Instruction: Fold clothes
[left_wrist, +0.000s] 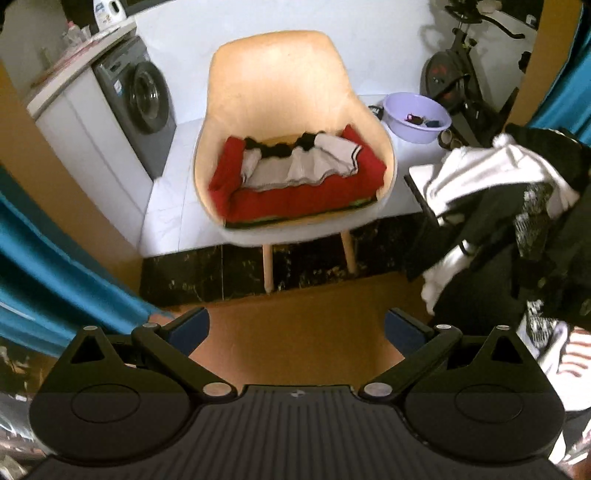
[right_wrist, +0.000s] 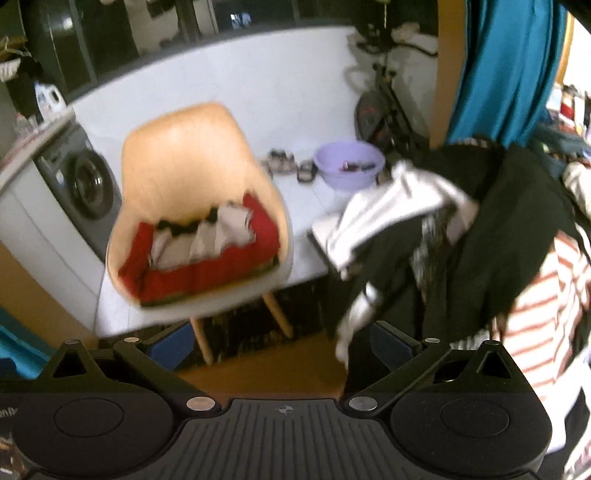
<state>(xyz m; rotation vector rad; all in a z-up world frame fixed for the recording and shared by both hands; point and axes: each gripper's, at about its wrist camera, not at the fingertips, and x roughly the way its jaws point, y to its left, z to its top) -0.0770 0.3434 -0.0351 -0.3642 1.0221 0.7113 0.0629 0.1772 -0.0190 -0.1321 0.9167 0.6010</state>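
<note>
A folded red garment (left_wrist: 295, 197) lies on the seat of a tan shell chair (left_wrist: 275, 81), with a folded white garment with black trim (left_wrist: 295, 164) on top of it. Both show blurred in the right wrist view, the red one (right_wrist: 207, 273) under the white one (right_wrist: 201, 242). A heap of unfolded white and black clothes (left_wrist: 509, 221) hangs at the right, also in the right wrist view (right_wrist: 443, 236). My left gripper (left_wrist: 296, 328) is open and empty, well short of the chair. My right gripper (right_wrist: 282, 345) is open and empty, its right finger beside the heap's hanging edge.
A washing machine (left_wrist: 142, 107) stands under a white counter at the left. A lilac basin (left_wrist: 415, 116) and an exercise bike (left_wrist: 461, 74) are behind the chair at the right. Teal curtains (left_wrist: 48, 273) hang at both sides. A striped garment (right_wrist: 546, 306) lies at the far right.
</note>
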